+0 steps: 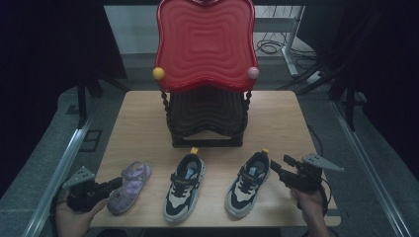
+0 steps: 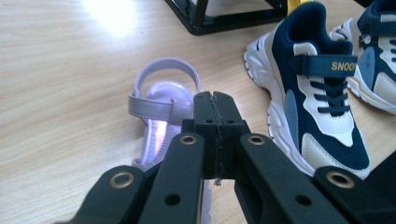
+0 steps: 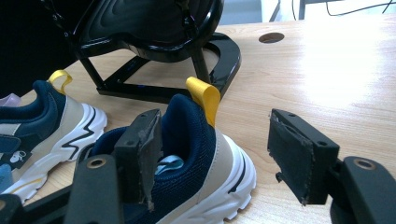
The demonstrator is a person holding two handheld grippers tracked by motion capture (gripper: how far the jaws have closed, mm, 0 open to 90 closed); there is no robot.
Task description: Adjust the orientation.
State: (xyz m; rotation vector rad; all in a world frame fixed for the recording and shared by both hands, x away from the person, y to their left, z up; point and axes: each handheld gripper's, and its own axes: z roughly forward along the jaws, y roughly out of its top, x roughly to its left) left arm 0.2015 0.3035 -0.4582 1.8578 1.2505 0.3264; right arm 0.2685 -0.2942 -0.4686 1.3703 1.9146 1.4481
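The spread right gripper (image 3: 215,158) should straddle the right sneaker's (image 3: 196,154) heel collar squarely before pinching; the left gripper (image 2: 215,116) rests pressed together.

So on my table (image 1: 138,113) the sandal (image 1: 129,186) sits left, two sneakers (image 1: 185,186) (image 1: 247,183) to its right, rack (image 1: 206,121) behind them.

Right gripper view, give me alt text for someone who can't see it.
An open right gripper reaches for the heel of a navy, beige and white sneaker with a yellow pull loop, on a wooden table. A matching sneaker lies to its left, and a black stand sits behind them.
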